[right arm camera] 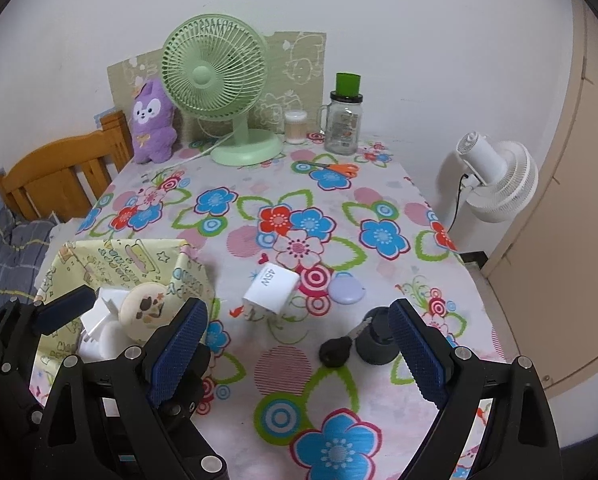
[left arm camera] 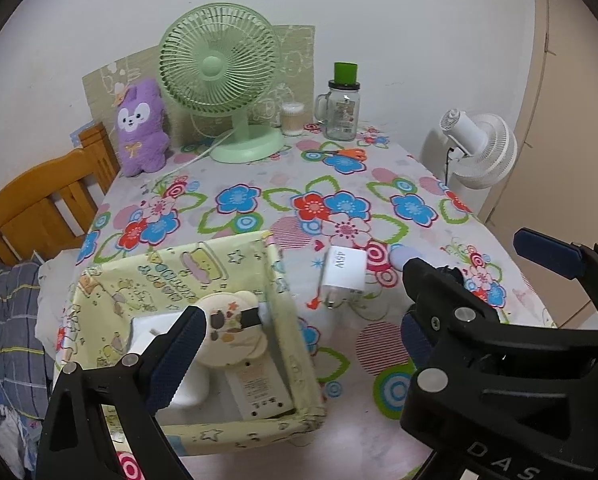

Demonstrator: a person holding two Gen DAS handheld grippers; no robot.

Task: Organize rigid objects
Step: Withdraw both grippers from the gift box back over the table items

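A yellow patterned box (left arm camera: 259,268) sits at the table's front left and holds a cream bear-shaped item (left arm camera: 235,332), a white charger and a white flat device. It also shows in the right wrist view (right arm camera: 131,264). A white 45W charger (left arm camera: 345,274) (right arm camera: 271,288) lies on the cloth to the box's right. A lilac oval tag (right arm camera: 345,288), a black key (right arm camera: 335,350) and a black round object (right arm camera: 375,340) lie further right. My left gripper (left arm camera: 299,344) is open over the box's right wall. My right gripper (right arm camera: 295,354) is open, above the key.
A green desk fan (left arm camera: 219,76), a purple plush (left arm camera: 141,128), a cotton-swab jar (left arm camera: 293,118), a glass mug jar with green lid (left arm camera: 341,110) and orange scissors (left arm camera: 339,155) stand at the table's back. A white fan (left arm camera: 477,148) stands right, a wooden chair (left arm camera: 47,200) left.
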